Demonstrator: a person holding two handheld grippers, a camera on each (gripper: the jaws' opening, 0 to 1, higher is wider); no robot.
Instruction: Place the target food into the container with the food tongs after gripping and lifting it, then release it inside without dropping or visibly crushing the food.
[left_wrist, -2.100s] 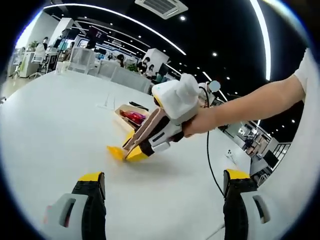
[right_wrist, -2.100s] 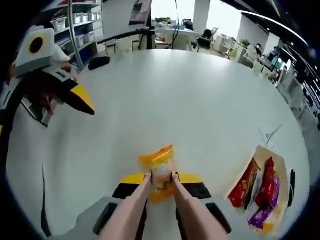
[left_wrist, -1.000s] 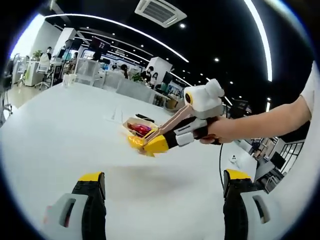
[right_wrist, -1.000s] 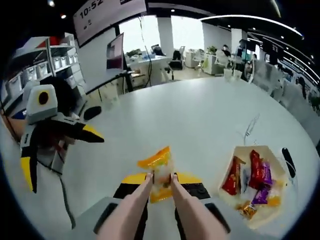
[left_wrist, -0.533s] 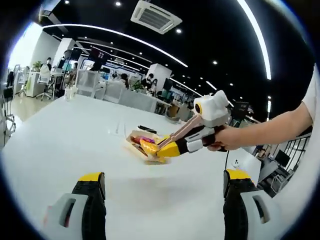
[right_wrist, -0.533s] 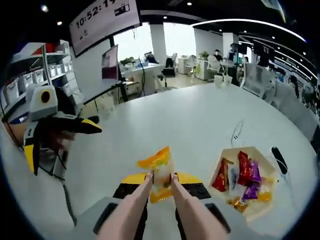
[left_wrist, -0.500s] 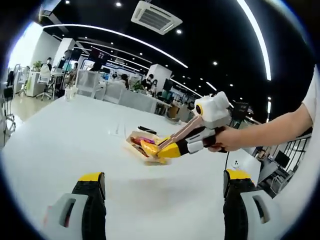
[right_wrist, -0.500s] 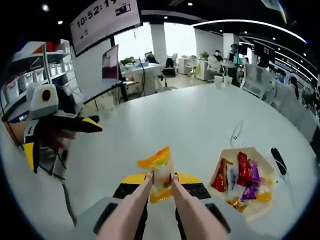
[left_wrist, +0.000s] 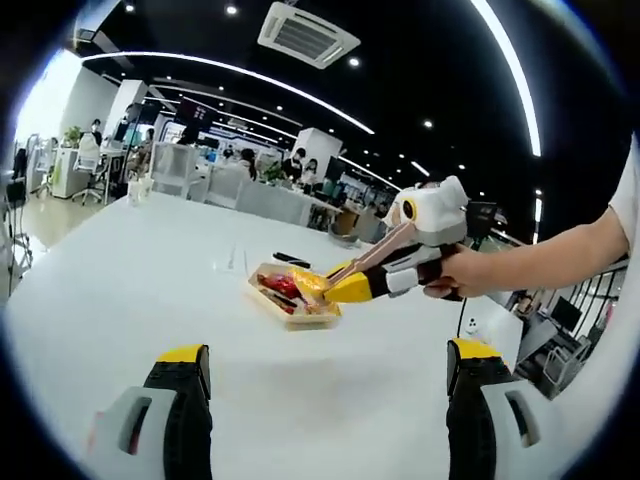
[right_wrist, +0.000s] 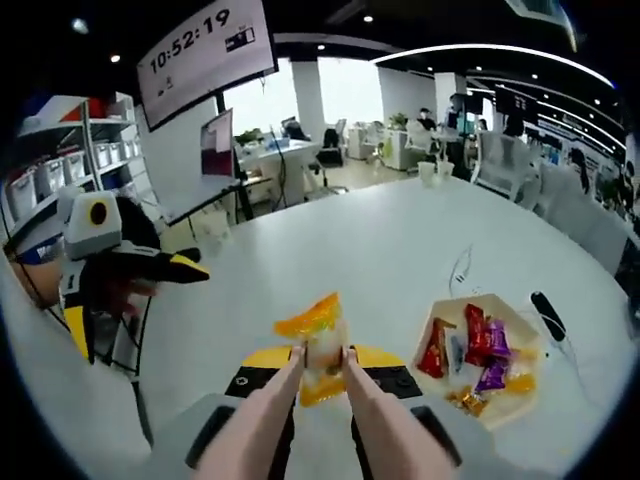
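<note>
An orange snack packet (right_wrist: 315, 345) is pinched between the tips of tan food tongs (right_wrist: 265, 420), which my right gripper (right_wrist: 322, 358) is shut on. In the left gripper view that right gripper (left_wrist: 352, 288) comes in from the right. It holds the tongs (left_wrist: 378, 252) with the packet (left_wrist: 312, 282) just above the right end of the beige container (left_wrist: 302, 323). The container (right_wrist: 455, 303) holds several wrapped snacks. My left gripper (left_wrist: 325, 355) stands open with nothing between its jaws, well short of the container. In the right gripper view the left gripper (right_wrist: 135, 290) is at the left.
The white table (right_wrist: 380, 240) is round and broad. A black pen-like thing (right_wrist: 548, 315) and a thin cable (right_wrist: 462, 268) lie just beyond the container. A person's forearm (left_wrist: 545, 255) reaches in from the right. Desks, chairs and shelves stand further off.
The right gripper has carried the tongs and packet up off the table and across to the container, now just above its right end. The left gripper has stayed open.
</note>
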